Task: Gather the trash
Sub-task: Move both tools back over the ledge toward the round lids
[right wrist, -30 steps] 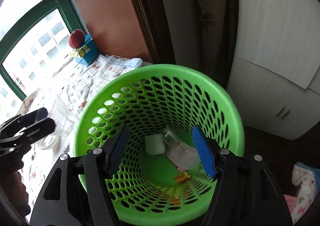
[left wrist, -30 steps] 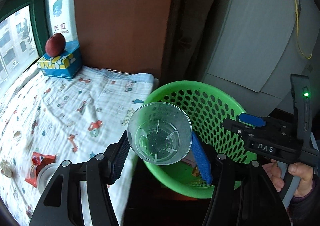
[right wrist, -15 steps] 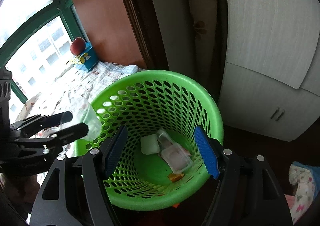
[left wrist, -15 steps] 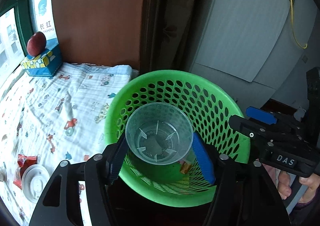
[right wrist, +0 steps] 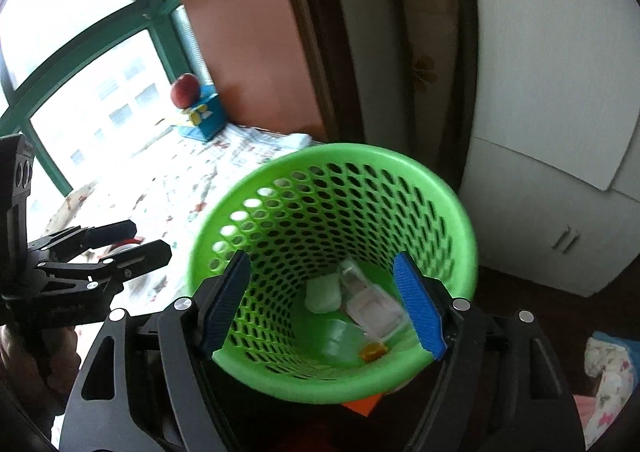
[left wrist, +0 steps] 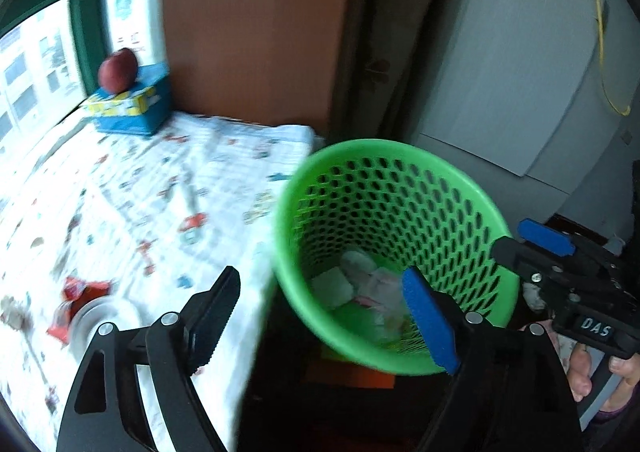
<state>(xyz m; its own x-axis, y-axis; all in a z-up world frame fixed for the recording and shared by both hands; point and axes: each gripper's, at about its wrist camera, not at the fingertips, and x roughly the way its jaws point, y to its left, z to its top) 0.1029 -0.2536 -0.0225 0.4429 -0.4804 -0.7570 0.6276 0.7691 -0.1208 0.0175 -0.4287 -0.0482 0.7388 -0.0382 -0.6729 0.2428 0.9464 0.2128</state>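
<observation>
A green perforated basket (left wrist: 384,156) stands beside the bed and also shows in the right wrist view (right wrist: 360,160). Inside lie white wrappers (right wrist: 372,306), a clear plastic cup (right wrist: 340,340) and a small orange piece (right wrist: 374,350). My left gripper (left wrist: 324,316) is open and empty, between the bed edge and the basket. My right gripper (right wrist: 324,304) is open and empty just above the basket's near rim. On the bed lie a red wrapper (left wrist: 76,292) and a white lid (left wrist: 90,322).
A patterned sheet (left wrist: 140,192) covers the bed. A blue tissue box (left wrist: 128,108) with a red apple (left wrist: 118,70) on it stands by the window. A white cabinet (right wrist: 560,132) is right of the basket. An orange sheet (left wrist: 352,374) lies under the basket.
My left gripper has opened and let go of the clear cup, which now lies in the basket. The left gripper has swung left toward the bed.
</observation>
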